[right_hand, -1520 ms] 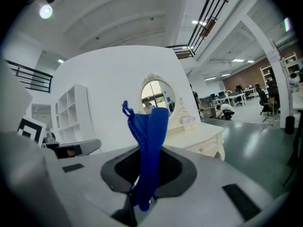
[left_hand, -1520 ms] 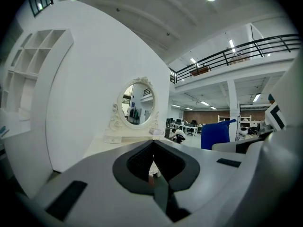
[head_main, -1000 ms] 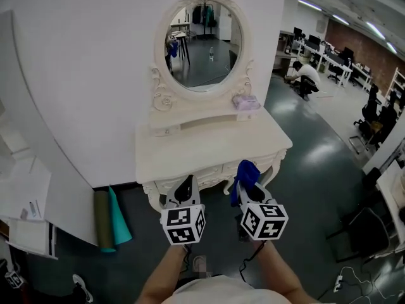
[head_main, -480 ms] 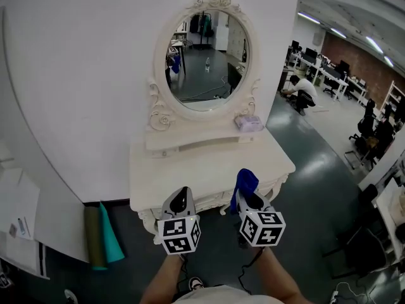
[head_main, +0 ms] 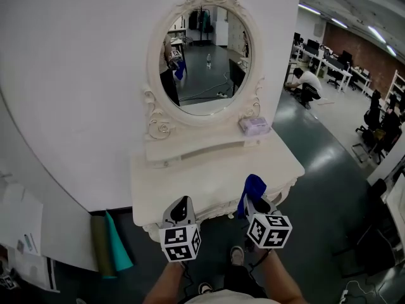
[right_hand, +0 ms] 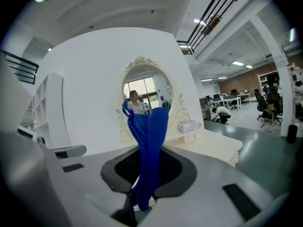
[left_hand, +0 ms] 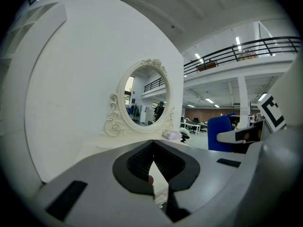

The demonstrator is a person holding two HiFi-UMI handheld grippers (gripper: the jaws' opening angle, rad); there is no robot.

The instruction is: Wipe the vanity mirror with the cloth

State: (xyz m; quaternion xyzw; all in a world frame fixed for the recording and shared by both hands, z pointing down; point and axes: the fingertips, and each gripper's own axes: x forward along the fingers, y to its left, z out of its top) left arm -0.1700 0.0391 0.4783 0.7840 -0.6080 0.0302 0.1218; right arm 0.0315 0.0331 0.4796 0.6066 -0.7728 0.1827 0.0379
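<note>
While the white table and its oval vanity mirror stand ahead, the soft, light blue cloth stands limply from the right gripper clenched on its fold, likely to flop, beside the closed, empty left gripper.

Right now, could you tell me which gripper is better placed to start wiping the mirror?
The right gripper: its jaws pinch the blue cloth, facing the mirror. The left gripper is shut and empty.

Blue waffle-knit cloth; glossy mirror glass.
</note>
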